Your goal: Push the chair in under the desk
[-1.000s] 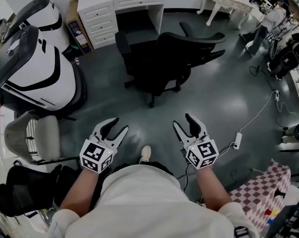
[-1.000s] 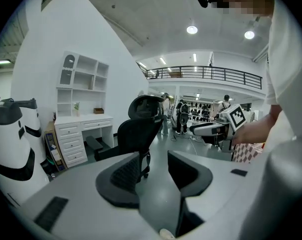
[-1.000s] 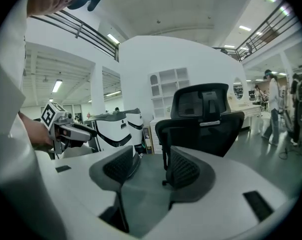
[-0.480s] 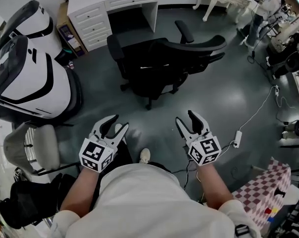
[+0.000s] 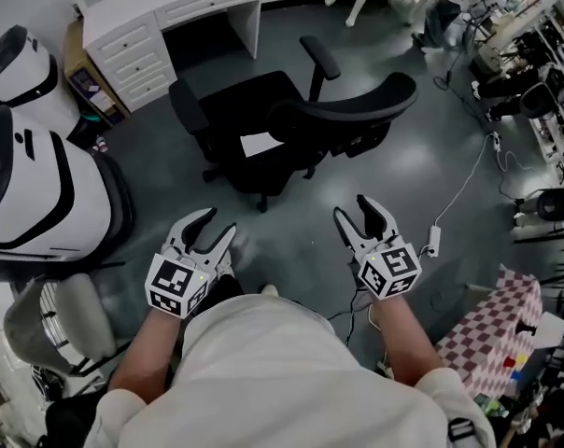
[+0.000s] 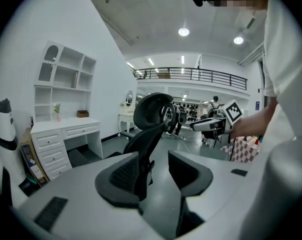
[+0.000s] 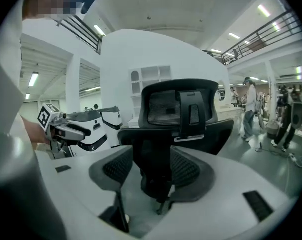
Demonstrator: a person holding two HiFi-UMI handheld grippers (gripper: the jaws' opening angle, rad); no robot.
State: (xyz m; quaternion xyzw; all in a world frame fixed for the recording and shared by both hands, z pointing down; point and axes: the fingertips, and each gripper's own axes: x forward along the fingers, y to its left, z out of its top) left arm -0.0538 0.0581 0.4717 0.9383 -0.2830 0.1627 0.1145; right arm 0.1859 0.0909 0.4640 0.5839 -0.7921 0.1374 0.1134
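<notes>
My left gripper (image 5: 217,224) and right gripper (image 5: 355,209) hang open, empty, near the black mesh-backed office chair (image 5: 263,101). Press its backrest evenly, steering toward the white drawered desk (image 5: 170,3).

At my nine o'clock stands a white-and-black machine (image 5: 39,194); a power strip (image 5: 432,241) lies at two o'clock, a checkered cloth (image 5: 492,329) at four.

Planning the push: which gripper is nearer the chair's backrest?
Right. The right gripper faces the backrest straight on, just short of it. The left gripper is farther off, out to the backrest's left. Neither touches it.
</notes>
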